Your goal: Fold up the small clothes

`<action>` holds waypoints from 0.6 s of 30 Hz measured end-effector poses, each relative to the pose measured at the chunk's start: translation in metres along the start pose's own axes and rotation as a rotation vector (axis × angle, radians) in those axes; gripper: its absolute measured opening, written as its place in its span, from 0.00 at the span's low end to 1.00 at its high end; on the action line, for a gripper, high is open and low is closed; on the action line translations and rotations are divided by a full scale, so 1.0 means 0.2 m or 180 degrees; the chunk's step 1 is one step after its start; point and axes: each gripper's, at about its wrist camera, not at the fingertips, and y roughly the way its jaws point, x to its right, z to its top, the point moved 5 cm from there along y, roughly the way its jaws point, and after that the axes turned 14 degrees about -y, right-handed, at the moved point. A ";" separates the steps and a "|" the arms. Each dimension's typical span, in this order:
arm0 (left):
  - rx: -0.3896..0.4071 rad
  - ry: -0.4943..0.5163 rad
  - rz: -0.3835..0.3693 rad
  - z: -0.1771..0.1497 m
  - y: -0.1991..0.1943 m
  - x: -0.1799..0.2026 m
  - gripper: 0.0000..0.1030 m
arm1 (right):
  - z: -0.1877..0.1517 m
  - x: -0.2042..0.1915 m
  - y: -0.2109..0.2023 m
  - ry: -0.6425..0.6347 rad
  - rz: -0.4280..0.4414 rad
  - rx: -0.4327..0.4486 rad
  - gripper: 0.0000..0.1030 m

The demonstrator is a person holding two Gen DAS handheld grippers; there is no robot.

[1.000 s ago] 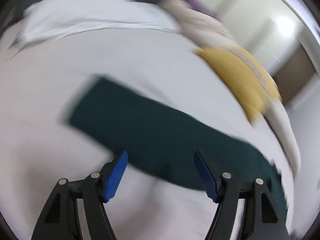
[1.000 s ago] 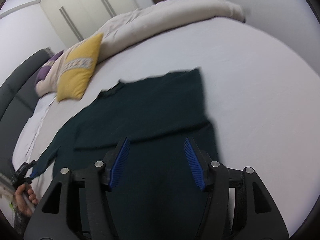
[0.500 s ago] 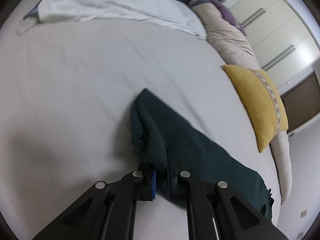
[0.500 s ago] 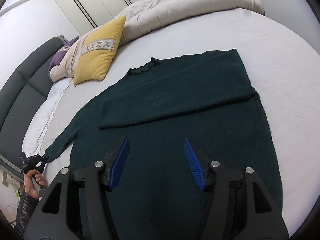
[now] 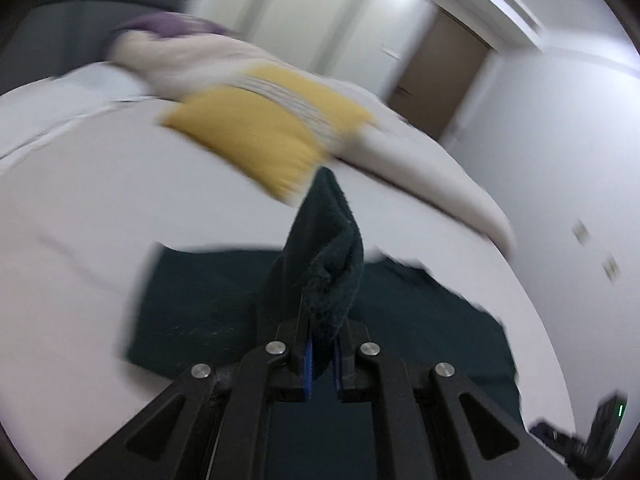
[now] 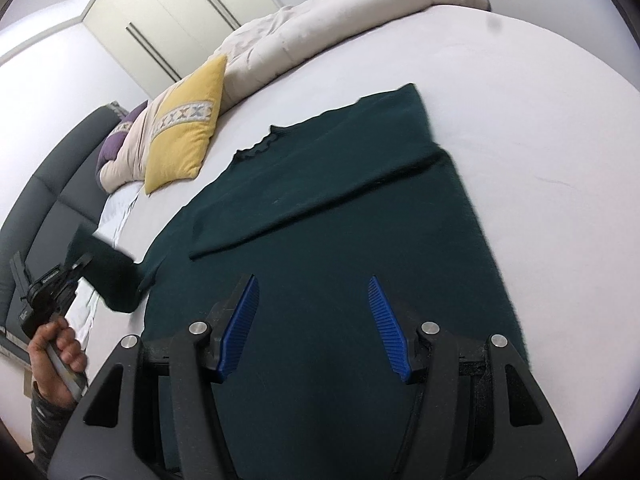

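Note:
A dark green sweater [image 6: 360, 232] lies flat on the white bed [image 6: 540, 120], its right sleeve folded across the chest. My left gripper [image 5: 322, 364] is shut on the cuff of the left sleeve [image 5: 328, 260] and holds it lifted above the sweater body [image 5: 200, 300]. In the right wrist view the left gripper [image 6: 76, 270] shows at the far left with the lifted sleeve [image 6: 108, 276]. My right gripper [image 6: 314, 328] is open and empty, hovering over the sweater's lower part.
A yellow pillow [image 6: 188, 136] and a beige duvet [image 6: 340, 12] lie along the far edge of the bed. A dark grey headboard [image 6: 52, 184] stands at the left. Wardrobe doors [image 6: 180, 8] are behind.
My left gripper, shut on the sleeve cuff, has lifted it off the bed and swung it toward the sweater body. The right gripper stays open over the sweater.

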 end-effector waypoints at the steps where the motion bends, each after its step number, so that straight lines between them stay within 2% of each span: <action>1: -0.0102 0.0085 -0.0054 -0.08 0.07 0.09 0.08 | 0.00 0.03 -0.01 0.0031 -0.0004 0.0008 0.54; 3: -0.0393 0.0337 -0.0104 -0.29 0.24 0.26 0.09 | -0.01 0.08 -0.03 0.0107 -0.0020 0.0033 0.54; 5: -0.0648 0.0458 -0.0057 -0.44 0.37 0.33 0.15 | -0.01 0.13 -0.03 0.0167 -0.0038 0.0019 0.54; 7: -0.0770 0.0482 -0.0033 -0.53 0.41 0.33 0.29 | -0.02 0.17 -0.01 0.0197 -0.0057 -0.0043 0.54; 9: -0.0790 0.0469 -0.0007 -0.56 0.39 0.29 0.59 | -0.03 0.19 0.02 0.0186 -0.0094 -0.0120 0.54; 11: -0.0708 0.0411 -0.0036 -0.54 0.33 0.24 0.67 | -0.02 0.18 0.06 0.0172 -0.0079 -0.0163 0.54; 14: -0.0599 0.0351 -0.0060 -0.47 0.21 0.12 0.69 | 0.03 0.10 0.17 0.0098 0.0063 -0.0221 0.54; 17: -0.0460 0.0111 -0.0059 -0.39 0.11 -0.02 0.69 | 0.09 -0.09 0.34 -0.0023 0.0294 -0.0353 0.55; 18: -0.0423 0.0038 -0.0034 -0.36 0.09 -0.07 0.69 | 0.11 -0.16 0.40 -0.0096 0.0360 -0.0392 0.62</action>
